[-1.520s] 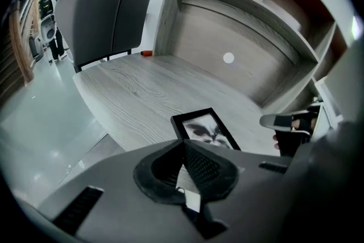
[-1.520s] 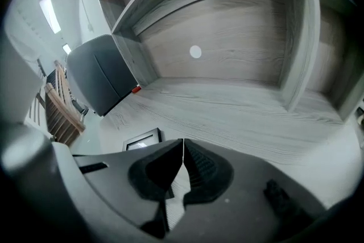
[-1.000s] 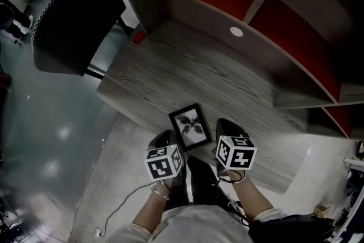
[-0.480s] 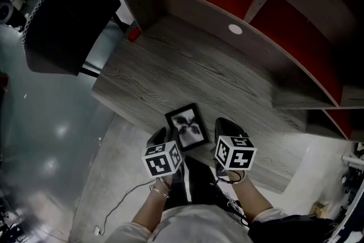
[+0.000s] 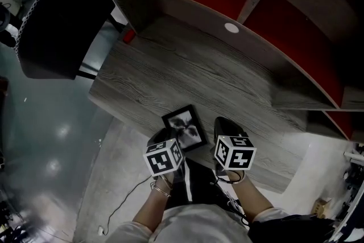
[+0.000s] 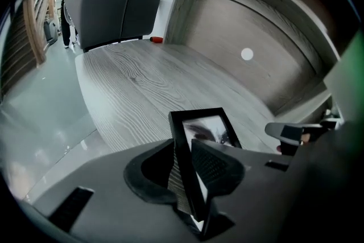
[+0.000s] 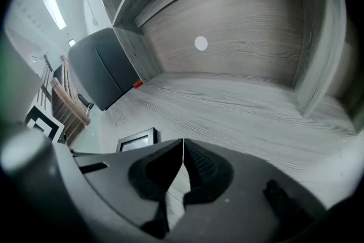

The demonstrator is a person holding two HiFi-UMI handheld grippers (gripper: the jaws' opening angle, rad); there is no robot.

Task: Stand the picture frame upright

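A small black picture frame [image 5: 185, 125] with a dark print lies flat near the front edge of the grey wood desk [image 5: 170, 65]. My left gripper [image 5: 172, 138] is at its near left corner. In the left gripper view the frame [image 6: 207, 127] has its left edge between the jaws of that gripper [image 6: 185, 159]. These jaws have just been closing a little after opening wide, and a strip of desk still shows beside the frame's edge. My right gripper [image 5: 223, 123] hovers just right of the frame, shut and empty [image 7: 182, 148]; the frame [image 7: 136, 140] shows to its left.
A black office chair [image 5: 57, 20] stands at the desk's left end. A small red object [image 5: 129, 36] sits at the back left corner, and a white round cap [image 5: 231, 27] is set in the back panel. Red-lined shelves [image 5: 284, 25] rise behind. A cable [image 5: 122, 205] lies on the floor.
My left gripper has edged onto the frame's near left corner, so that edge now sits between its jaws. The right gripper has stayed in place.
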